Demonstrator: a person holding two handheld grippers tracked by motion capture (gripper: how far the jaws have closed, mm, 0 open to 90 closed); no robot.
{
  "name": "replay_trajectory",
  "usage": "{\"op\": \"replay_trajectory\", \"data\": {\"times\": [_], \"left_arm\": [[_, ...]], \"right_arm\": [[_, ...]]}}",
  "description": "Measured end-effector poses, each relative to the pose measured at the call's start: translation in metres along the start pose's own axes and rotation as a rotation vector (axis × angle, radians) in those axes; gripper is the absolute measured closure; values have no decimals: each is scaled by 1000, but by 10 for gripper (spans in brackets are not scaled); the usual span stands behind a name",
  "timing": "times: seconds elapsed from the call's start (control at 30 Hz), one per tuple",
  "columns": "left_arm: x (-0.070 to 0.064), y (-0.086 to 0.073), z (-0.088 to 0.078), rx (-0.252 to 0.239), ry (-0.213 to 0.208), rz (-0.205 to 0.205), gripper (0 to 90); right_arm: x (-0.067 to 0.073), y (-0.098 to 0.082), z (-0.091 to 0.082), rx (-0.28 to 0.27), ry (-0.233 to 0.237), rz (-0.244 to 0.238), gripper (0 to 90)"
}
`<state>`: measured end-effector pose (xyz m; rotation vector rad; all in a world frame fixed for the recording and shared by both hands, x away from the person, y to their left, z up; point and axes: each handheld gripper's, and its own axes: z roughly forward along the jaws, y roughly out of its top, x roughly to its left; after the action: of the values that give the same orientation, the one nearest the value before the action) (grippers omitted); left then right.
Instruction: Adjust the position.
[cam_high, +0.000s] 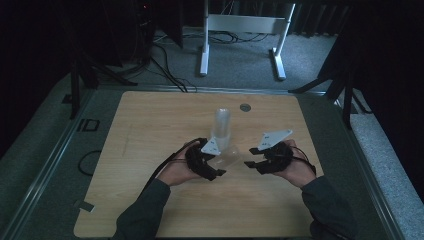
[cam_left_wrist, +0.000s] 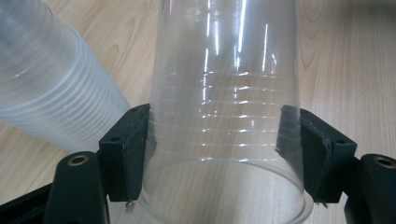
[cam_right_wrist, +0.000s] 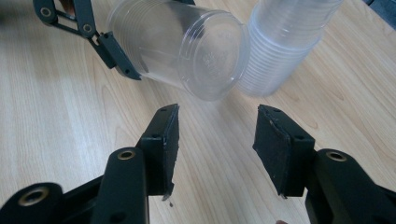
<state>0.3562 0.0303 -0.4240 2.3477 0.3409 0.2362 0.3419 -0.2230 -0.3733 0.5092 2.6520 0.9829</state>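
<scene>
The left gripper (cam_left_wrist: 219, 158) pinches a single clear plastic cup (cam_left_wrist: 224, 116) near its rim, holding it on its side just above the table (cam_high: 150, 200), beside the upright cup stack (cam_high: 222, 125). The right gripper (cam_right_wrist: 215, 140) hangs just short of the cup's base, its jaws apart with nothing between them. The cup looks light, thin and slippery, easily crushed; I'd grip gently across the stiffer rim

Dim room; grey carpet (cam_high: 240, 60), white desk frame (cam_high: 242, 30), black curtains (cam_high: 380, 45).
</scene>
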Motion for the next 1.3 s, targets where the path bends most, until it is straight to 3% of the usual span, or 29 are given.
{"op": "replay_trajectory", "data": {"times": [0.27,0.3,0.57,0.7,1.3], "left_arm": [[-1,-1,4,23,-16,12,283],[-2,-2,5,32,-14,17,283],[-4,-2,9,56,-27,30,286],[-5,-3,10,70,-33,44,285],[-8,-2,16,116,-58,76,285]], "right_arm": [[0,5,-2,50,14,-30,497],[-1,6,0,79,19,-36,495],[-1,8,3,125,36,-51,494],[-1,13,6,175,49,-73,489],[2,18,13,276,97,-119,478]]}}
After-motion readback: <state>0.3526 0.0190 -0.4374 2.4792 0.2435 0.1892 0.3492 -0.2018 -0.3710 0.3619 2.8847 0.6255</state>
